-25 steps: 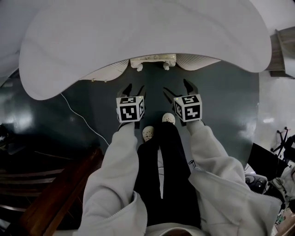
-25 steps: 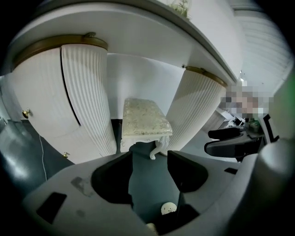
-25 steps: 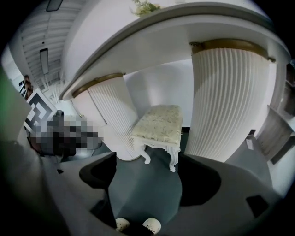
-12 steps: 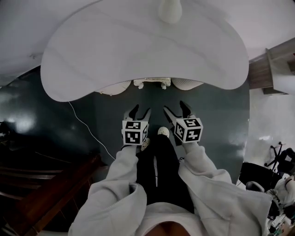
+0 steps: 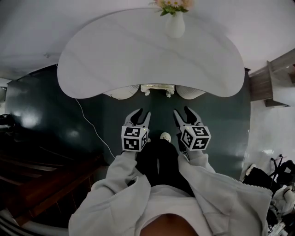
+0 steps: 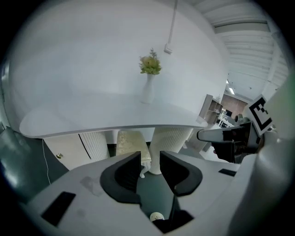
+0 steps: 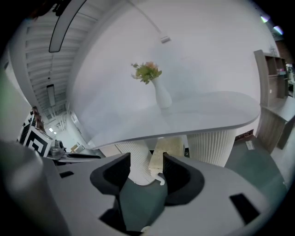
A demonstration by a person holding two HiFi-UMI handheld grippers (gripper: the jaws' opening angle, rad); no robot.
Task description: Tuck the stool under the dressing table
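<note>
The stool (image 5: 157,87) stands tucked under the worktop (image 5: 138,60), between the two white fluted pedestals (image 5: 120,91) that carry the top. In the head view only the near edge of its cream seat and two short pale legs show past the worktop's near rim. The rest is hidden beneath the top. Both gripper views look in under the rim and show the side of the cream seat between the pedestals.

The worktop is white and kidney-shaped, with its hollowed edge on the near side. At its far edge stands a white vase (image 5: 175,26) holding a small bunch of flowers (image 5: 173,4).

The left tool (image 5: 139,116) and the right tool (image 5: 184,115) hang side by side in the air above the dark green floor (image 5: 221,124). They are on the near side of the worktop, apart from the stool and touching nothing. Each points toward the stool and somewhat downward. The jaws of both tools have just been closing. They stand partly apart with a clear gap, and neither tool has hold of anything: only the floor and the stool beyond show through each gap.

White sleeves (image 5: 115,184) run back from the tools toward the near edge. A pale shoe (image 5: 165,136) rests on the floor between the tools. A thin white cable (image 5: 90,124) trails across the floor on the left, and a shelf unit (image 5: 272,76) stands at the far right.
</note>
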